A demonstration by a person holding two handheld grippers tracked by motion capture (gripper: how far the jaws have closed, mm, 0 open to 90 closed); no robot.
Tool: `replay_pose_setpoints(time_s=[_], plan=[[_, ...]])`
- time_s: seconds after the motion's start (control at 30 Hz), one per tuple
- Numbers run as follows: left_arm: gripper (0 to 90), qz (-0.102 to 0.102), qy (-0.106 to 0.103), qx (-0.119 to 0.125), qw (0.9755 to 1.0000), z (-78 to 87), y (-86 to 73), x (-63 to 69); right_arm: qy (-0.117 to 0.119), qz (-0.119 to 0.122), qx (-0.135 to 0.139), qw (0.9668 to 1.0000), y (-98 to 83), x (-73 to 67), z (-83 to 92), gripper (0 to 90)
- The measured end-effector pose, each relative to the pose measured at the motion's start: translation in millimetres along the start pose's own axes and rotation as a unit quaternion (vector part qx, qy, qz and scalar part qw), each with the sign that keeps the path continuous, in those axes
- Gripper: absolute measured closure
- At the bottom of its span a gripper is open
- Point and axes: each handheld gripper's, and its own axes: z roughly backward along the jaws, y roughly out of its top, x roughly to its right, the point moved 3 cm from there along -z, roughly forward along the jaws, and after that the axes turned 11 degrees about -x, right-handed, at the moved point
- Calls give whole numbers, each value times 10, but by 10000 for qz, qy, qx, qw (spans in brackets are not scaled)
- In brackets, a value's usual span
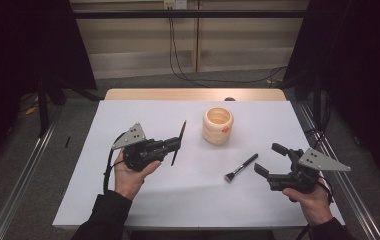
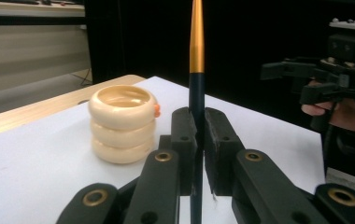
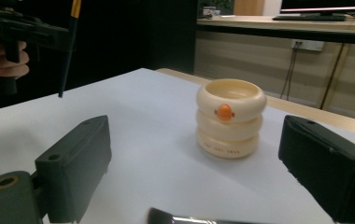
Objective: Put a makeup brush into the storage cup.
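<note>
My left gripper (image 1: 174, 145) pinched one brush (image 1: 179, 142), not yet in the cup (image 1: 218, 126). My right gripper (image 1: 270, 159) hung spread, empty; the other brush (image 1: 241, 167) lay on the table (image 1: 143, 200).

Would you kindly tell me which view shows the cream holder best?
The right gripper view: the cream holder stands close and unblocked, orange knob facing. The left gripper view shows it side-on; the high view shows it small, from above.
</note>
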Motion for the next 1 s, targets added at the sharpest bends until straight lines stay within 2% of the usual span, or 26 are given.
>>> replay_pose_setpoints(time_s=[0.1,0.33,0.43,0.53,0.73,0.83,1.0], plan=[[835,-6,-48,-9,10000,-37,5,42,288,60,-62,9995,107,-72,-103,82],[835,-69,-94,-34,9999,-69,23,105,679,302,-15,9972,364,-218,-331,116],[835,-87,-139,15,9999,-76,37,130,849,369,4,9957,461,-258,-410,153],[835,-101,-151,10,9998,-79,50,148,1120,385,83,9929,549,-296,-481,153],[835,-108,-198,-7,9997,-111,46,164,1294,440,163,9905,632,-344,-617,186],[835,-98,-213,-47,9997,-138,48,169,1451,489,182,9880,673,-380,-674,226],[835,-144,-286,41,9995,-160,103,216,1700,521,278,9837,769,-463,-769,282]])
